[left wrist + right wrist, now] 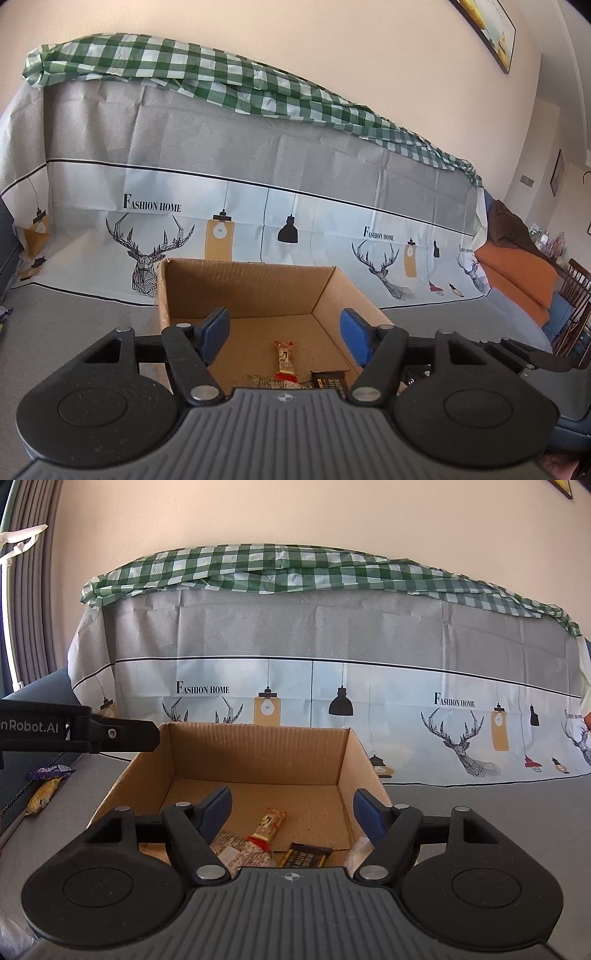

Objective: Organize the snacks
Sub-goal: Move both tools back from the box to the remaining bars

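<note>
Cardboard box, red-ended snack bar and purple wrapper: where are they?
Cardboard box (258, 757), right wrist view, inner back wall.
Snack bar (267, 829), right wrist view, middle of wrapper.
Purple wrapper (50, 771), right wrist view, its middle.

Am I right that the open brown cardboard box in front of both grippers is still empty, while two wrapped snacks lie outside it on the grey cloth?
Not quite: the open brown cardboard box already holds several wrapped snacks, as the right wrist view shows. Two wrapped snacks do lie outside on the grey cloth.

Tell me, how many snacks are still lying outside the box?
2, both left of the cardboard box in the right wrist view: a purple snack and a yellow snack just in front of it. Others may be hidden out of view.
</note>
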